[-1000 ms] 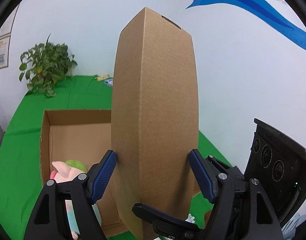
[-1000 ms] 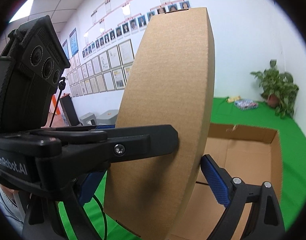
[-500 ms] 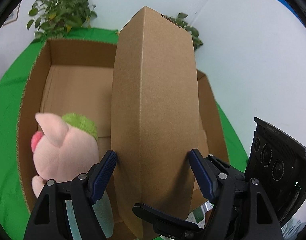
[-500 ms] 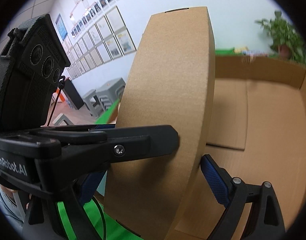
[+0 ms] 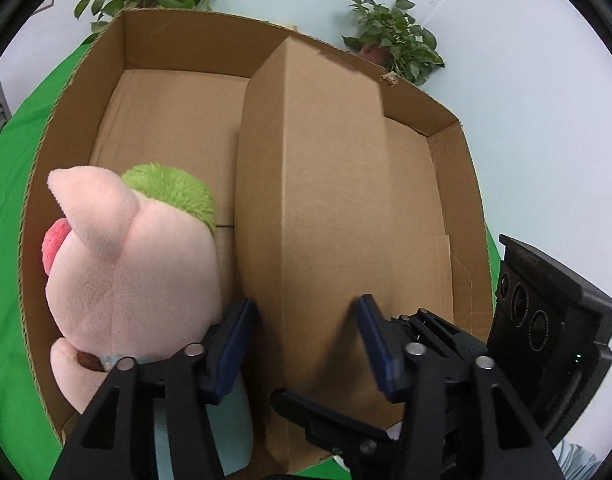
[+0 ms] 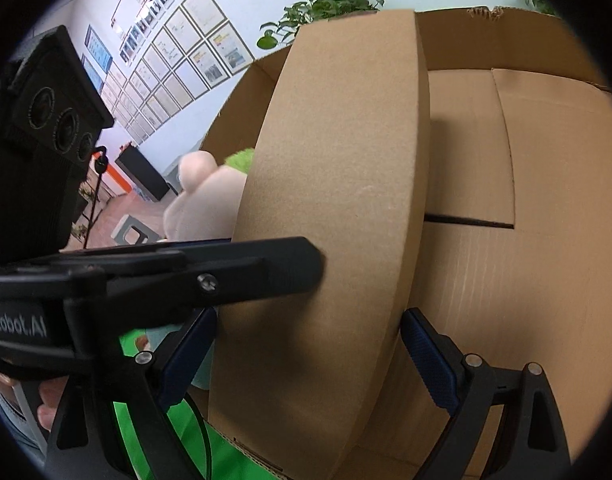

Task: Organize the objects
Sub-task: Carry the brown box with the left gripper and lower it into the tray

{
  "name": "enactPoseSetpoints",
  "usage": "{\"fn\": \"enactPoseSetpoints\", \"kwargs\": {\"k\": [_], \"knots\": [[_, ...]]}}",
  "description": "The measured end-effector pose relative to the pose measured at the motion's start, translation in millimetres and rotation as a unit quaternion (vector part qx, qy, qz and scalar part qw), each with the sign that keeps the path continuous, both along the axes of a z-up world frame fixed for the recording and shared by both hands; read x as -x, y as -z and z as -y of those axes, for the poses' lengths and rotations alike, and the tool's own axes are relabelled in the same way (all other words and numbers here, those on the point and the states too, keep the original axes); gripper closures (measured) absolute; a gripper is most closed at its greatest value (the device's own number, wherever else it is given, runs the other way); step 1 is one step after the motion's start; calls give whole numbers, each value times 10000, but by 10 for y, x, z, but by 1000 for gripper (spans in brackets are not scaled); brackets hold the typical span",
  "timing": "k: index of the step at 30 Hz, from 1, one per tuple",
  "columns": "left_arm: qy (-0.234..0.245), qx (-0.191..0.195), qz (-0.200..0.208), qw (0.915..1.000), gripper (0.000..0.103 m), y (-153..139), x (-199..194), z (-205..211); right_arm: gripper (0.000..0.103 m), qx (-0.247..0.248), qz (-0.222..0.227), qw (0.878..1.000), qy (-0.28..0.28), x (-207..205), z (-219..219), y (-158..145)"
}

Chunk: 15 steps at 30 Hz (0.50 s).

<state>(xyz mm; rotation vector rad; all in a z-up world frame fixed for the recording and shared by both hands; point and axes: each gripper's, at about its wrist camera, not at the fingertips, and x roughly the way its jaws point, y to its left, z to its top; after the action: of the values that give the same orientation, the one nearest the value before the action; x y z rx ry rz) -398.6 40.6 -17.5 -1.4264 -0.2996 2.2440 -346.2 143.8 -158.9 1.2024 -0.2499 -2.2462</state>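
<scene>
A tall closed cardboard box [image 5: 326, 180] leans down into a large open carton [image 5: 178, 48], right of a pink plush pig [image 5: 134, 280] with a green tuft. My left gripper [image 5: 305, 308] is closing. Its blue pads now stand narrower than the box, in front of its near faces and not clamping it; the right pad is blurred. In the right wrist view the same box [image 6: 338, 140] fills the middle and my right gripper [image 6: 310, 320] is shut on it, one pad on each side. One left gripper finger [image 6: 266, 268] lies across the box face.
The carton [image 6: 506, 40] sits on a green cloth [image 5: 10, 200]. Its bare floor shows right of and behind the tall box. Potted plants [image 5: 394, 40] stand by the white wall behind it. The right gripper's camera body [image 5: 546, 320] is at the lower right.
Both grippers came down and tipped forward, bringing the tall box from above the carton down into it beside the pig. The left pads drew closer together; the right grip is unchanged.
</scene>
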Motion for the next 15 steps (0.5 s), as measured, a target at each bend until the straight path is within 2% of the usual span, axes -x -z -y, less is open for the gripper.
{"fn": "enactPoseSetpoints", "kwargs": {"k": [3,7,11,14,15], "knots": [[-43,39,38,10000,64,-59,-130,16,11,-26,166,9998,-55,-29,-12,23],[-183,-68,-22,9998,64,-221,-205,131,12,234,420,9988,-45,-5,-83,14],[-280,-102,-275,9992,64,-412,-351,279,12,311,515,9982,-31,-38,-134,-41],[-360,63,-601,9975,63,-526,-521,418,12,633,563,9964,-21,-49,-279,-100],[-402,101,-693,9967,60,-542,-592,481,12,697,558,9960,0,-76,-312,-116]]}}
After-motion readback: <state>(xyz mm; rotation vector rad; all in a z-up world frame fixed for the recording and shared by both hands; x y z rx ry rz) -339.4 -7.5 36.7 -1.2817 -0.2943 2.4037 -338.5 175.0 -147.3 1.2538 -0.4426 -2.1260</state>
